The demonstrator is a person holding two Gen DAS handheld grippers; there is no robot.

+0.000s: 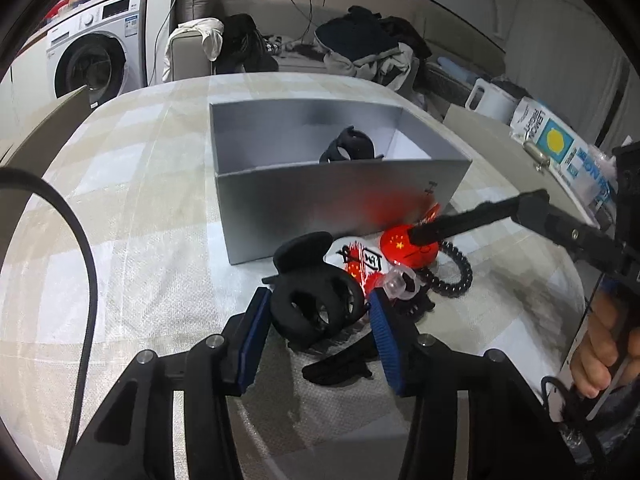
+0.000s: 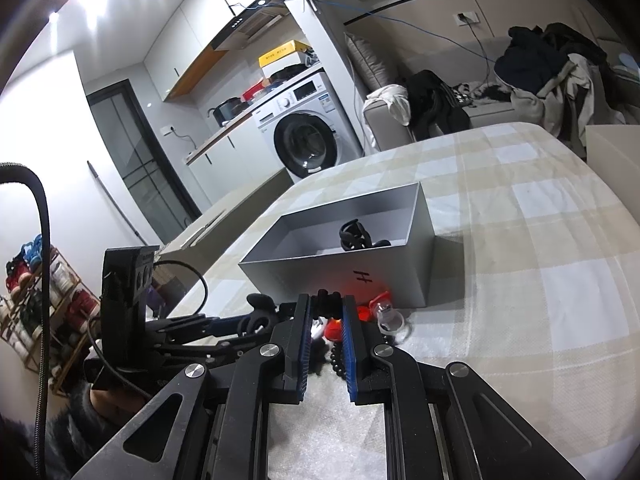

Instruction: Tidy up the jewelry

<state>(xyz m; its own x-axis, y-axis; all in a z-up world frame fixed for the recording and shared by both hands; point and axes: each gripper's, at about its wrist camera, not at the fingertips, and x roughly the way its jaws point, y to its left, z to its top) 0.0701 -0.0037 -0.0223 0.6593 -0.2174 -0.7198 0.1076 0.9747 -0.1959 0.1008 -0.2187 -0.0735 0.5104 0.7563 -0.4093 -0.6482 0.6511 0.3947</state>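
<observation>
The left gripper (image 1: 316, 312) has its blue pads set on either side of a black plastic claw hair clip (image 1: 310, 304), apparently pinching it where it lies in the heap at the counter's near edge. The right gripper (image 2: 326, 312), jaws nearly pressed together, pins a black spiral hair tie (image 1: 452, 272) and a red round badge (image 1: 408, 245) just beyond. Further on stands the open grey cardboard box (image 1: 340, 204), with a second black claw clip (image 1: 350, 148) already inside. Recommended practice: confirm both pads bear squarely on the clip's body, lift straight clear of the neighbouring black pieces, then carry over the box's near wall. Snagging the tangled items is the chief risk.
</observation>
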